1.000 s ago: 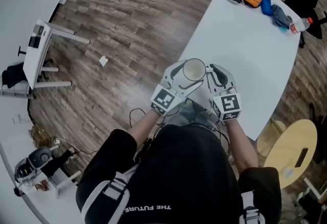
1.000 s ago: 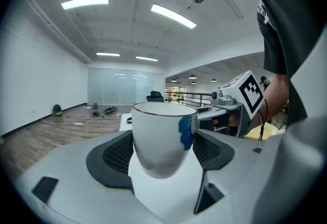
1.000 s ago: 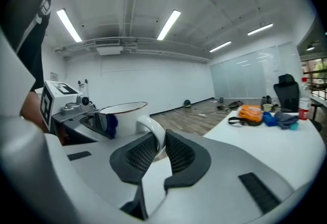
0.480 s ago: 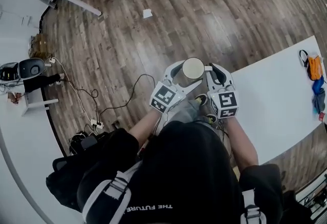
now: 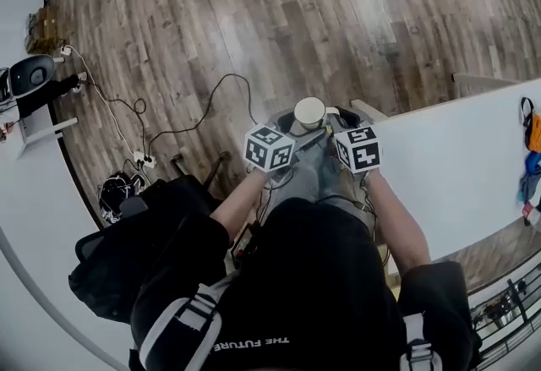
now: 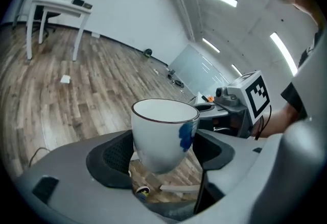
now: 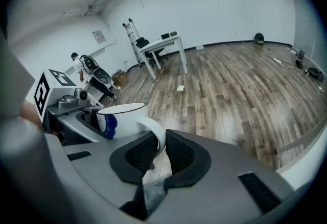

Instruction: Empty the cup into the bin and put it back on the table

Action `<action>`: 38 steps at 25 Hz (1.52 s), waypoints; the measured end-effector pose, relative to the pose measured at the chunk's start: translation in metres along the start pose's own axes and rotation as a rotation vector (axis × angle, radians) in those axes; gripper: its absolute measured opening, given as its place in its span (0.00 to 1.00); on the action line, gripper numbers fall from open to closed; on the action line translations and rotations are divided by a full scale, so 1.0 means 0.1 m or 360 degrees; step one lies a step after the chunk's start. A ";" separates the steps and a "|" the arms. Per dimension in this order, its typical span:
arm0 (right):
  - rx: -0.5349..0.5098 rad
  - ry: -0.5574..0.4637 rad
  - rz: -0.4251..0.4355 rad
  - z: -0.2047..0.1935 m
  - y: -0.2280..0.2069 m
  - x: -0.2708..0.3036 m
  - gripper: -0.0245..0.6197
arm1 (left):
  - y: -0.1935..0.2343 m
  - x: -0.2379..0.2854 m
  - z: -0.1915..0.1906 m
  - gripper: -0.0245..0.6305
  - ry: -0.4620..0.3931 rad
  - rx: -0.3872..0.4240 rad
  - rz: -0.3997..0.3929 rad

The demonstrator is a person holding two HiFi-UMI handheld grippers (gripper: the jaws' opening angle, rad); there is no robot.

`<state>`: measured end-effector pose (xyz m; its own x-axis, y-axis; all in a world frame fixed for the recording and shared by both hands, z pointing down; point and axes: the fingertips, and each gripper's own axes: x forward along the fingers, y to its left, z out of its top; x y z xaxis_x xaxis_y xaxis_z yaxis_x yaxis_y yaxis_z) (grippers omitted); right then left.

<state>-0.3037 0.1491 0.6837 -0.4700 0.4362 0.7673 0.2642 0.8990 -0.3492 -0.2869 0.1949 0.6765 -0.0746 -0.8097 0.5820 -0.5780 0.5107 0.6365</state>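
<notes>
A white cup (image 5: pixel 309 113) with a dark rim and a blue mark stands upright in the air over the wooden floor, held from both sides. My left gripper (image 5: pixel 292 126) is shut on the cup's body (image 6: pixel 163 133), its dark pads (image 6: pixel 115 159) pressed against both sides. The right gripper (image 5: pixel 338 118) is shut on the cup's handle (image 7: pixel 153 133), which is pinched between its pads (image 7: pixel 181 151). The blue mark (image 7: pixel 109 124) faces the left gripper. I cannot tell what lies inside the cup. No bin shows in any view.
The white table (image 5: pixel 473 150) lies to my right, with small coloured items at its far edge (image 5: pixel 532 133). Cables and a power strip (image 5: pixel 144 162) run over the floor at left. A dark bag (image 5: pixel 127 251) sits by my left side. A white desk (image 7: pixel 163 44) stands farther off.
The person has turned away from the table: the cup and both grippers were over the table's edge and now hang over the floor. Both grips on the cup are unchanged.
</notes>
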 end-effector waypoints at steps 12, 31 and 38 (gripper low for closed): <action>0.0186 0.0344 0.0057 -0.54 0.02 0.67 0.13 | 0.55 0.19 -0.52 0.59 0.0154 -0.0270 -0.0019; 0.0121 -0.0027 -0.0013 0.03 0.05 0.35 0.13 | 0.35 -0.03 0.01 0.59 0.0027 0.0016 -0.0010; -0.0311 -0.1040 -0.0252 1.32 0.28 -1.10 0.13 | -0.70 -0.70 1.27 0.59 -0.0540 0.0866 0.0004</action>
<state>-0.3556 0.1315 0.5188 -0.9092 0.2897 0.2991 0.2688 0.9569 -0.1098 -0.3445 0.1787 0.5271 -0.2779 -0.9007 0.3341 -0.9007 0.3652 0.2353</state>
